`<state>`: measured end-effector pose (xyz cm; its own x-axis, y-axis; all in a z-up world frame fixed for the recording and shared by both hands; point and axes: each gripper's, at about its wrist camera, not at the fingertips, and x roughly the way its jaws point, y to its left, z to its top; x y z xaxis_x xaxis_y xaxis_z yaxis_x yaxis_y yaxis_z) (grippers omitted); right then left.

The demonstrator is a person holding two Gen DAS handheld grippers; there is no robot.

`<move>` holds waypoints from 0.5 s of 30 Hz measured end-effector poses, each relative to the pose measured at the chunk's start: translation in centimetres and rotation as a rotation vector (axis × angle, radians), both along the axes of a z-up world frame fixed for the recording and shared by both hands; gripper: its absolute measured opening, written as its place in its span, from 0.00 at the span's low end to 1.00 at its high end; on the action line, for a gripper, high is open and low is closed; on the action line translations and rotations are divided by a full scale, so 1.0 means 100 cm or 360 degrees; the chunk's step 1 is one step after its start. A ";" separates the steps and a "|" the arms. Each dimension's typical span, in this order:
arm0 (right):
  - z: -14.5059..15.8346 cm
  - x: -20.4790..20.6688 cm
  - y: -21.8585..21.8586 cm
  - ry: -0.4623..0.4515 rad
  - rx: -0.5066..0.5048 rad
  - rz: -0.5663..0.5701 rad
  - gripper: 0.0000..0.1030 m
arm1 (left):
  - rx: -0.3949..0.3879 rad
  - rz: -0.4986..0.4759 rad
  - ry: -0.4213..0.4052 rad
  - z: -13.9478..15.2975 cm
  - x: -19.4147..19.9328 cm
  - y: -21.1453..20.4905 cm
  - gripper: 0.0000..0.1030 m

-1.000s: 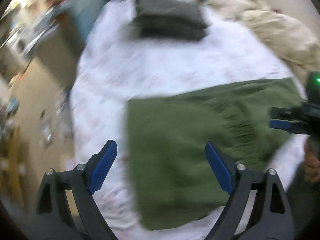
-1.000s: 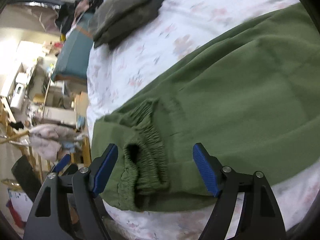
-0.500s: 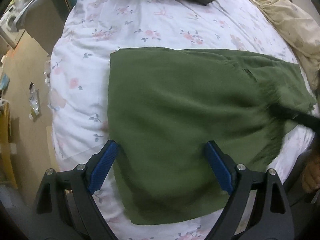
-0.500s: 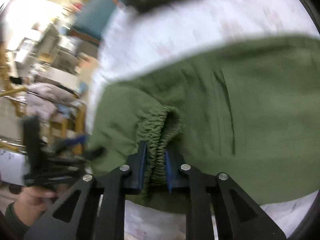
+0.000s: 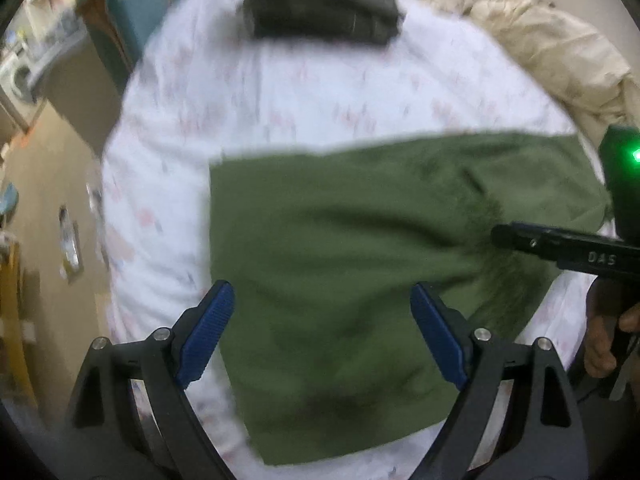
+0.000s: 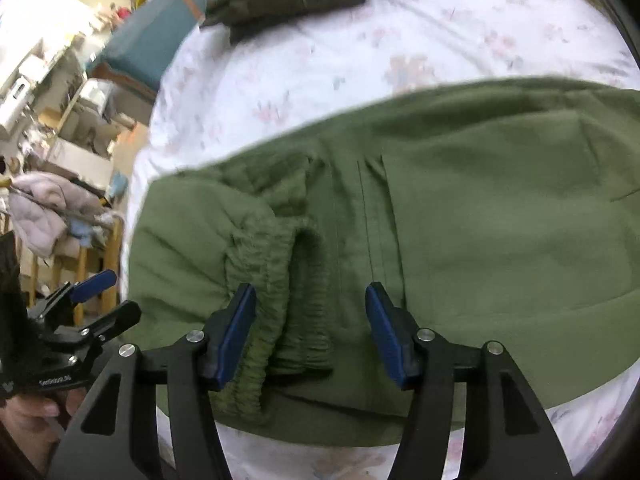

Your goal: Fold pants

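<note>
So the green pants (image 5: 340,248) are lying folded on a bed with a white floral sheet (image 5: 280,100), close to the near edge of the mattress. They look like a wide flat rectangle, with the elastic waistband (image 6: 280,280) bunched up at one end.

That waistband end sits right under the right gripper (image 6: 310,328). Its blue-padded fingers (image 6: 234,336) are spreading apart at this moment, and the gathered elastic sits in the gap between them. One pad is right up against the ruffled edge, the other stands clear of it, so nothing is pinched as far as I can see.

The left gripper (image 5: 322,332) hovers over the other end of the pants, near the straight folded edge. Its fingers are wide apart with only flat green cloth showing beneath them, and they grip nothing. The left wrist view is pretty blurry, so I can't tell if the tips touch the fabric.

You can see each gripper from the other one's camera, with a bit of the person's hand (image 5: 604,344) wrapped around the handle.

Farther up the bed there's a stack of dark folded clothes (image 5: 320,4), well apart from the green pants, and a crumpled beige blanket (image 5: 552,48) off to the side. Past the bed edge it's cluttered room stuff, too blurry to make out.
</note>
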<state>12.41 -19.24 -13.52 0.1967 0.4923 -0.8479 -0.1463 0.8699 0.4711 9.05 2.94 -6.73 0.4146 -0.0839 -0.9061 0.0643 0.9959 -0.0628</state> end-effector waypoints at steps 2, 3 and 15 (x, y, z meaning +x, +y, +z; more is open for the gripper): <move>0.007 -0.001 -0.008 -0.0033 0.0063 -0.0055 0.58 | 0.0006 0.0023 -0.0085 0.007 0.000 -0.001 0.85; 0.011 0.000 -0.014 -0.0041 0.0119 -0.0096 0.58 | -0.0011 0.0049 -0.0108 0.009 0.000 -0.001 0.85; 0.019 -0.055 -0.115 0.0029 0.0529 -0.0683 0.87 | -0.0130 0.0231 -0.0005 -0.027 0.015 -0.011 0.85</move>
<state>6.88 -30.77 -11.59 0.4256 0.6135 -0.6652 0.1998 0.6533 0.7303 10.59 1.83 -9.48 0.4307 -0.0965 -0.8973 -0.0792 0.9864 -0.1442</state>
